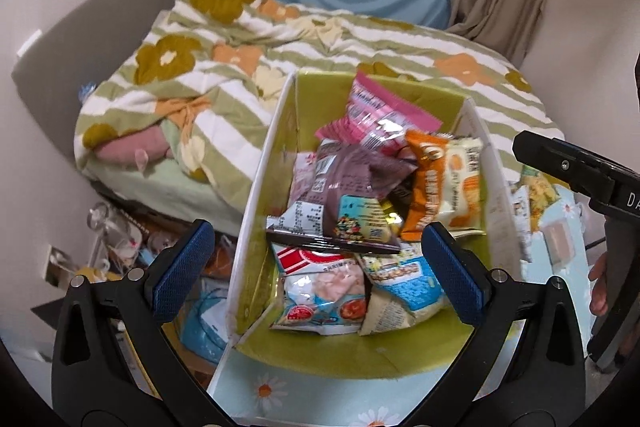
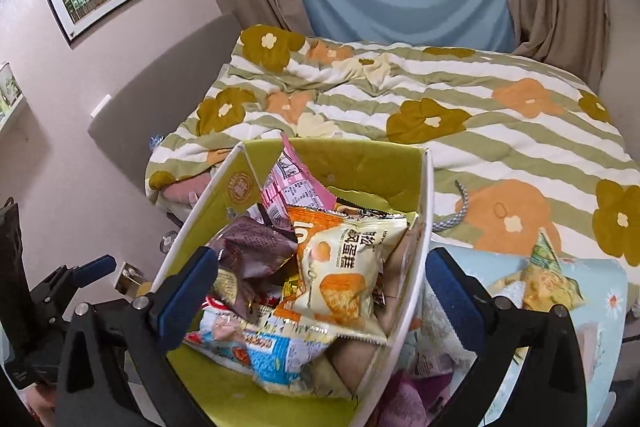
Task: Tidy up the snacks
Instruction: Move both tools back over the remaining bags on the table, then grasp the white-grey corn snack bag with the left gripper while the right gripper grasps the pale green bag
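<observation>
Both the left gripper (image 1: 316,271) and the right gripper (image 2: 322,285) hover wide open and empty above one green-lined box (image 1: 362,357) holding roughly eight snack packets (image 1: 352,187).

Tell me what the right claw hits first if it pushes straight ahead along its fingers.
Probably the cream and orange snack packet lying on top of the pile in the green-lined box. It sits between the open fingers of the right claw; depth is unclear, so the neighbouring packets could touch too.
</observation>
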{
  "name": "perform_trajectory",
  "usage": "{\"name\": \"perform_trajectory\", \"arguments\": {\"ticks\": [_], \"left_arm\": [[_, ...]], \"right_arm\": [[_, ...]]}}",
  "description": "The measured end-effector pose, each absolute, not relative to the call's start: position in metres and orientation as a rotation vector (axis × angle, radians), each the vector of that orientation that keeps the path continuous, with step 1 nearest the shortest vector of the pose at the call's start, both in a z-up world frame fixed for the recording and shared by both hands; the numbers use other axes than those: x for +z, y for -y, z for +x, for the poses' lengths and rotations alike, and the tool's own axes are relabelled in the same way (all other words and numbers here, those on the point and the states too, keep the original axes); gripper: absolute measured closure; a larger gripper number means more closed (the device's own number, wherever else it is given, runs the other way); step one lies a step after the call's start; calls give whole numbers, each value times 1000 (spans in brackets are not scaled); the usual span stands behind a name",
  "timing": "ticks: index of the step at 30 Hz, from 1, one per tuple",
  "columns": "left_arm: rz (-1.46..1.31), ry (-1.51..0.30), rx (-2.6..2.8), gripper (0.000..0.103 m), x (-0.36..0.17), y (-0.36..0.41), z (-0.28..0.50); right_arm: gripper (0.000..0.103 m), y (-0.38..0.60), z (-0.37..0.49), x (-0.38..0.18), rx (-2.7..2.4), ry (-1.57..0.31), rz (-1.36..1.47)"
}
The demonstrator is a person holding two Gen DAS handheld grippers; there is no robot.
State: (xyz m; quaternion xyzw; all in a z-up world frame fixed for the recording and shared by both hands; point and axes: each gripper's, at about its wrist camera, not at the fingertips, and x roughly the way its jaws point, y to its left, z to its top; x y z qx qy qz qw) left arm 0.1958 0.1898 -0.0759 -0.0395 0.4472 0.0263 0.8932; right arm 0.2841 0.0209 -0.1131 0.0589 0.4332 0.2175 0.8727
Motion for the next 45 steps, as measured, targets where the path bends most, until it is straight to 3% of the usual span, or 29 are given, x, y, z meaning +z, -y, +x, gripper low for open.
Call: {"name": "perform_trajectory", "arguments": {"ticks": [10, 24, 34, 45], "left_arm": [[-21, -849, -119, 0, -44, -144, 187], [86, -866, -253, 0, -54, -20, 192], [143, -977, -181, 0, -111, 80, 214], [270, -1039, 0, 0, -193, 128, 237]], "right_arm": [[0, 40, 233, -76, 325, -814, 204], [0, 169, 212, -82, 136, -820, 246], [0, 231, 253, -127, 280, -943, 222], [0, 240, 313, -197, 513, -1057, 141]]}}
